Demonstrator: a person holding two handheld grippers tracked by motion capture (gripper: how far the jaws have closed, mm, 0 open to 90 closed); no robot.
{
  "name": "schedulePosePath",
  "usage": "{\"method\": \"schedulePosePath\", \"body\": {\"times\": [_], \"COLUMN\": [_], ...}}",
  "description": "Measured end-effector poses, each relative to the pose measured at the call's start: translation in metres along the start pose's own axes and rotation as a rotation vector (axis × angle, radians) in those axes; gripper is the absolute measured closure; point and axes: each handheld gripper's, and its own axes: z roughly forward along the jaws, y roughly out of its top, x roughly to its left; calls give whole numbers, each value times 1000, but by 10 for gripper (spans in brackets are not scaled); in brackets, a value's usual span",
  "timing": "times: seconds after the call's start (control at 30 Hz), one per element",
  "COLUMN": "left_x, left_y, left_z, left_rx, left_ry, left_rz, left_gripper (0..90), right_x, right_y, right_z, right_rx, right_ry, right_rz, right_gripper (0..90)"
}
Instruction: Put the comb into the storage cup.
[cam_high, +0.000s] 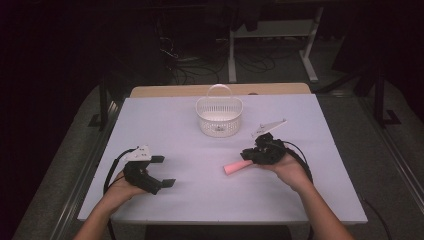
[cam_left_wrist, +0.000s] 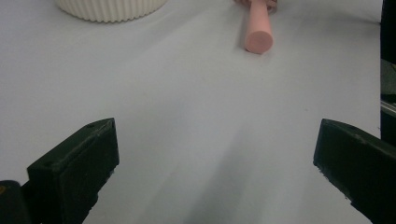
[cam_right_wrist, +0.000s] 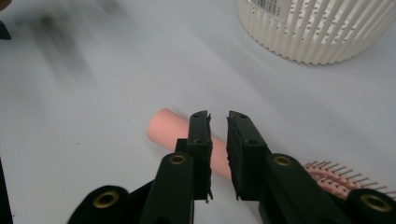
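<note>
Most of the table (cam_high: 165, 130) lies bare: the whole left half up to the far left corner, and the strip along the near edge between the two hands. The white basket (cam_high: 219, 117) stands near the middle of the far edge, its handle upright, blocking a straight pass there. Right of centre, the pink hairbrush (cam_high: 238, 167) lies across the way, the right gripper (cam_high: 250, 156) over it. The left gripper (cam_high: 162, 171) sits near the near left corner.

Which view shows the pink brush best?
Right gripper view: the brush shows handle and bristles, with the right gripper shut on the handle. Left gripper view gives just the handle's round end. High view shows a small pink handle poking out of the gripper.
</note>
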Motion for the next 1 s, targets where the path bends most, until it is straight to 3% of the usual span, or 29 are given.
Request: {"method": "schedulePosePath", "body": {"times": [0.13, 0.43, 1.0], "left_x": [1, 0, 0], "left_y": [0, 0, 0], "left_z": [0, 1, 1], "left_rx": [2, 3, -1], "left_ry": [-3, -2, 2], "left_rz": [-1, 0, 4], "left_gripper": [3, 3, 3], "right_x": [1, 2, 12], "right_y": [5, 18, 31], "right_z": [5, 20, 57], "right_rx": [12, 21, 113], "right_ry": [4, 25, 42], "right_rz": [-13, -21, -61], "right_gripper": [884, 887, 889]}}
